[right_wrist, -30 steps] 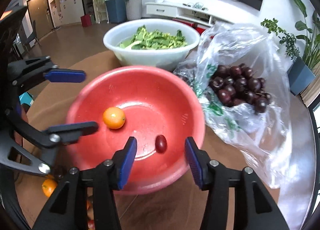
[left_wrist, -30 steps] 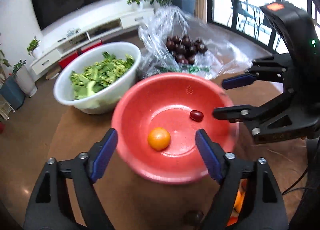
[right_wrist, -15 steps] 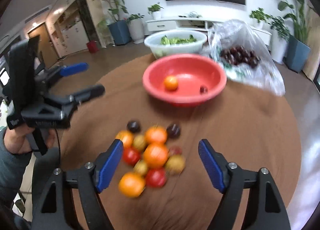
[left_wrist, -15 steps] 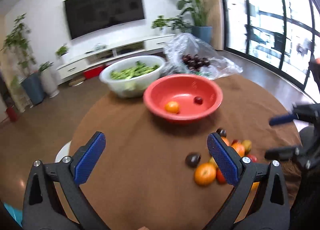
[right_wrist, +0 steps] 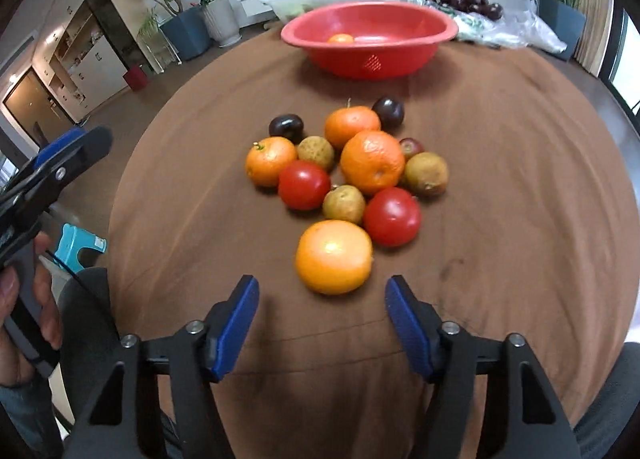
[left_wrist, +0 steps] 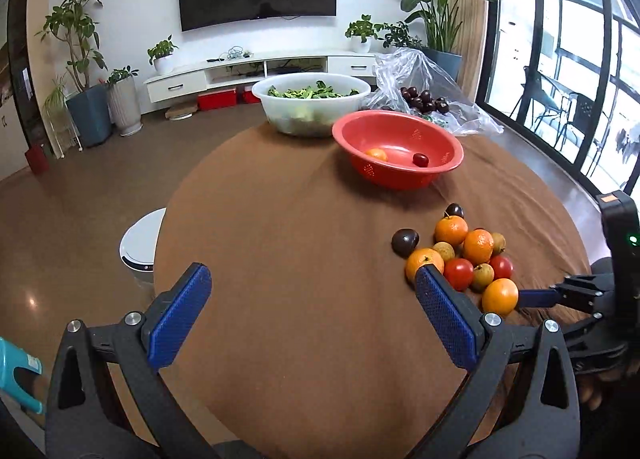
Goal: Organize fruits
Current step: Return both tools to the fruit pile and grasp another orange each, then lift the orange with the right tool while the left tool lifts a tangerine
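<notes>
Right gripper point(right_wrist: 322, 323) jaws closing, empty, just short of smooth round orange point(right_wrist: 334, 257); left gripper point(left_wrist: 312, 323) wide, empty. Glossy tomatoes point(right_wrist: 304, 185), perforated red plastic bowl point(right_wrist: 370, 39) beyond.

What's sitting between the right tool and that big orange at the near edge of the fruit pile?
Only bare brown tablecloth lies between the right tool and the orange, as its own wrist view shows.

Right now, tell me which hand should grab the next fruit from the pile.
Right. The right tongs sit just short of the nearest orange, closing with nothing between them yet. The left tongs, wide open, face bare tablecloth beside the pile.
</notes>
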`<action>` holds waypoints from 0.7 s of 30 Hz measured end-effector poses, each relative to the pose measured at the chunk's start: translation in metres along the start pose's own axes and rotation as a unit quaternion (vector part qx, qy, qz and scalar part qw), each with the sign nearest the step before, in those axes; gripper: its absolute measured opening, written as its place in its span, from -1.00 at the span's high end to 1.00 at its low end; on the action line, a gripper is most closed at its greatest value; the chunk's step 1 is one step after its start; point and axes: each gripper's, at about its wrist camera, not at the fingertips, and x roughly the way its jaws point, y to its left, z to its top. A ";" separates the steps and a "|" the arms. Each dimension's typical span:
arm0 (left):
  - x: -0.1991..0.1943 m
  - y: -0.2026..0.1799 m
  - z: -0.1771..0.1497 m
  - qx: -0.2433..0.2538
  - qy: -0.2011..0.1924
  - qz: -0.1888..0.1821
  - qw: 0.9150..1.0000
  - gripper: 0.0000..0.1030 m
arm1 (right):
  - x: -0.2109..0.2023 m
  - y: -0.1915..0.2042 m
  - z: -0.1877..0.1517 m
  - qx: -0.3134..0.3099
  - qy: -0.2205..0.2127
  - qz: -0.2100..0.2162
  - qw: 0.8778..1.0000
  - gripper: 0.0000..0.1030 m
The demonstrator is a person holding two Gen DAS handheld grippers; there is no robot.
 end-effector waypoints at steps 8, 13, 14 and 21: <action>0.006 -0.006 0.002 0.020 0.007 -0.027 0.999 -1.00 | 0.005 0.004 0.006 0.009 -0.005 -0.018 1.000 0.04; 0.020 -0.022 0.006 0.067 0.027 -0.057 0.996 -1.00 | 0.003 -0.005 0.005 0.018 -0.006 -0.007 1.000 0.20; 0.026 -0.026 0.007 0.076 0.035 -0.064 0.994 -1.00 | 0.002 -0.006 0.004 0.018 -0.006 -0.005 1.000 0.20; 0.066 -0.048 0.019 0.172 0.068 -0.167 0.969 -1.00 | -0.015 -0.017 -0.002 0.016 -0.008 0.027 0.999 0.20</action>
